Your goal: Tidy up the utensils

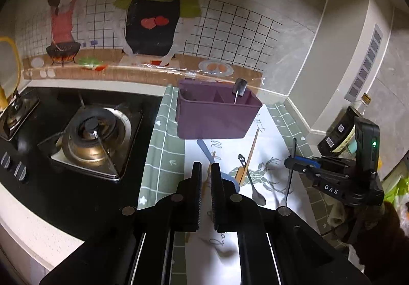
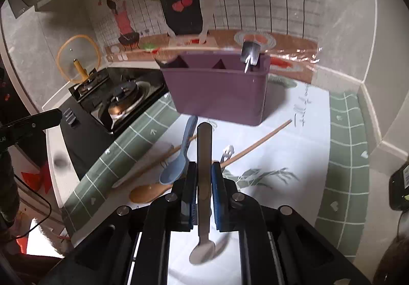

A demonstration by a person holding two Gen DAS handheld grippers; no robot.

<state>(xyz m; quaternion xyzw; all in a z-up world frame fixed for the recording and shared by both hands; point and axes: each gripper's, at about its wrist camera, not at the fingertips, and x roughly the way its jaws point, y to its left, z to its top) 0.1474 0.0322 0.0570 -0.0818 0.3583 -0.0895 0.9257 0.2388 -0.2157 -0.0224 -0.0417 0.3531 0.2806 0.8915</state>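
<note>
Above the bench, my right tool grips a steel spoon by its handle, bowl hanging toward me. My left tool is closed, empty. Behind stands the purple caddy.

Black claws, blue pads, silver screws, white "DAS" lettering.
</note>
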